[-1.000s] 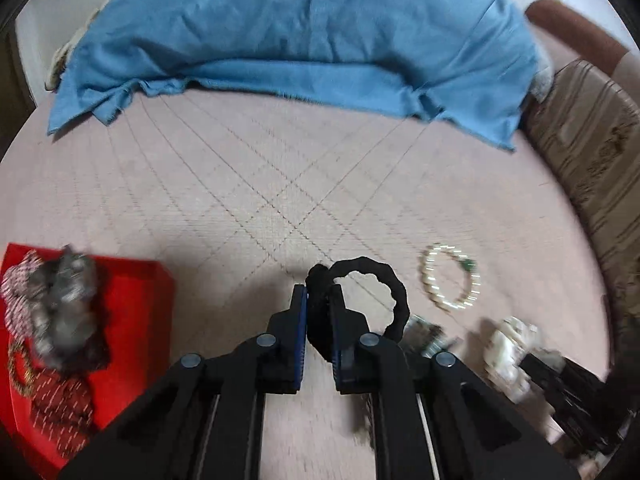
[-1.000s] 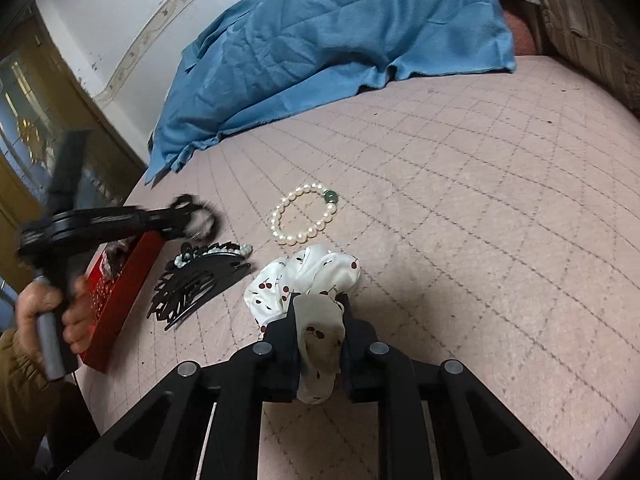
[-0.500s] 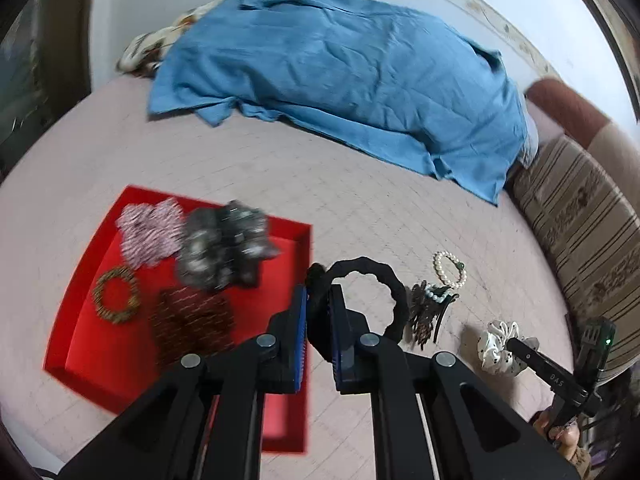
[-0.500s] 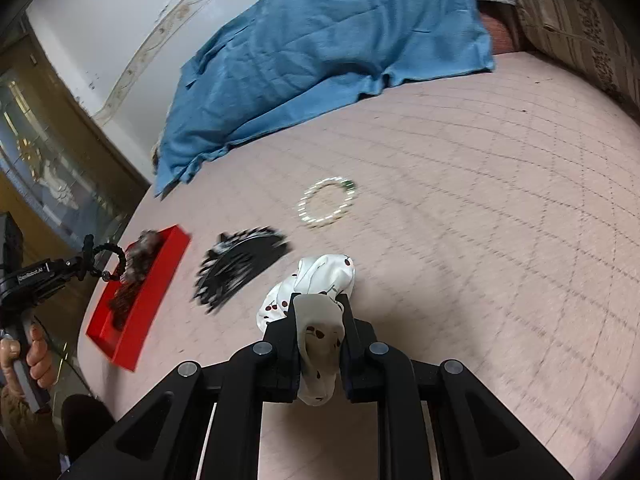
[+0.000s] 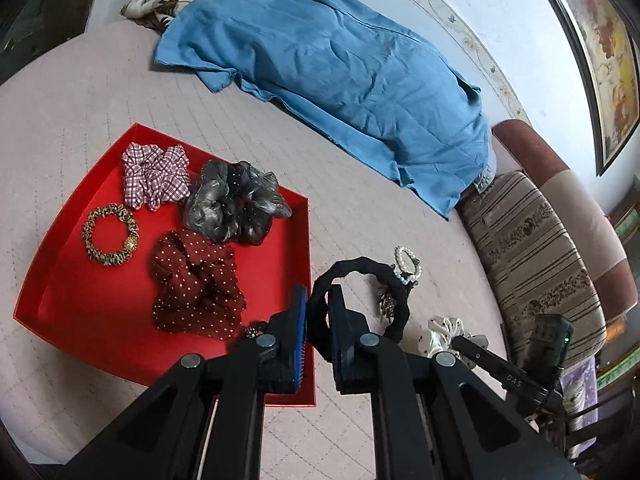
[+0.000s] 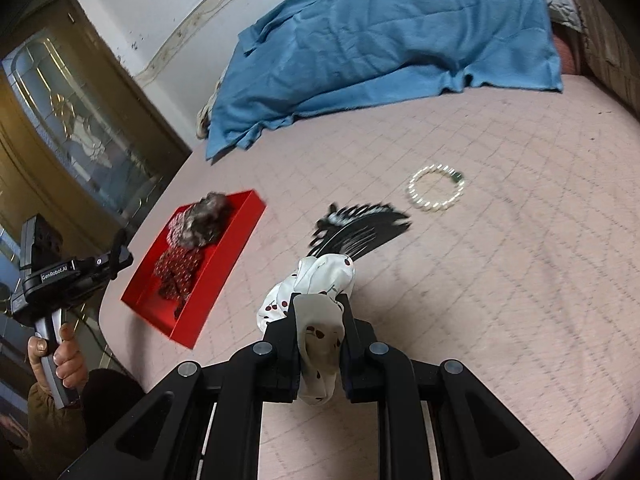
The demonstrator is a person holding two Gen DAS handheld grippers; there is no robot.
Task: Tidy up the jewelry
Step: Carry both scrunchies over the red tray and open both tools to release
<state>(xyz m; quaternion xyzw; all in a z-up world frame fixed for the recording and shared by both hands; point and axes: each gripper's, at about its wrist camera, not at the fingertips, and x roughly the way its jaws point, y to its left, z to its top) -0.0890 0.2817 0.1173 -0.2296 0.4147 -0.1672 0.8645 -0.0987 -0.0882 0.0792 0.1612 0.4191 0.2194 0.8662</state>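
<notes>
2 grippers were each clamped on a hair tie over the pink quilted bed (image 6: 500, 300). The left gripper (image 5: 318, 312) pinched a black scrunchie (image 5: 384, 280) with its fingers narrow, hanging above the near right corner of the red tray (image 5: 80, 300). The right gripper (image 6: 322, 320) gripped a white cherry-print scrunchie (image 6: 316, 280) near the bed's front edge.

Inside the tray lay 4 pieces: a checked scrunchie (image 5: 156, 176) toward its far corner, a grey scrunchie (image 5: 236, 204) by its right wall, a leopard-print band (image 5: 110, 235) near its left wall and a dark red dotted scrunchie (image 5: 196, 284) in the middle. Bare red floor showed along the tray's near left side.

Between the tray's right wall and the striped cushion (image 5: 532, 256), a black hair comb (image 6: 360, 228) and a pearl bracelet (image 6: 436, 188) rested on the quilt, apart from each other. A blue sheet (image 6: 380, 52) covered the bed's far edge; open quilt stretched between it and the tray.

"GenRobot.AI" was printed on the left gripper's body in the right wrist view, and "DAS" on the right gripper's arm in the left wrist view
</notes>
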